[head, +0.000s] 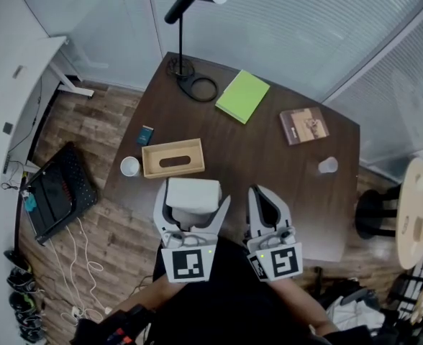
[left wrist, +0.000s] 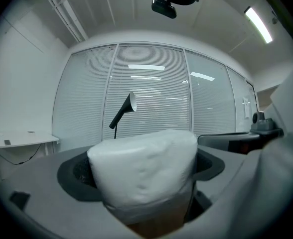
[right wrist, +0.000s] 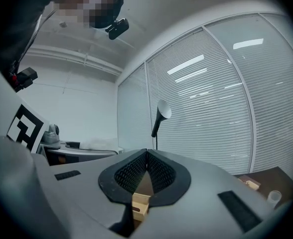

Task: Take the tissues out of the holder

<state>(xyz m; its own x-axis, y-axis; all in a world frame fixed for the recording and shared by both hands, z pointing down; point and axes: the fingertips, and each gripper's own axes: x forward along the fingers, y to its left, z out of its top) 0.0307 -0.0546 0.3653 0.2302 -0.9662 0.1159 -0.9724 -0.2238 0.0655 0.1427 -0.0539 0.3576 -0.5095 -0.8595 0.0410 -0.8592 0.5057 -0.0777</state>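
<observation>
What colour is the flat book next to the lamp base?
Lime green. The book shows best in the head view, just right of the lamp base.

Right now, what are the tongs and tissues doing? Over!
Left tongs shut on tissues, out of holder. Right tongs shut, empty. Holder sits on table. Nothing in the way.

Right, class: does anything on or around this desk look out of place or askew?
Only the white tissue pack: it is clamped in the left gripper, outside the wooden holder on the table. Nothing looks spilled or damaged.
</observation>
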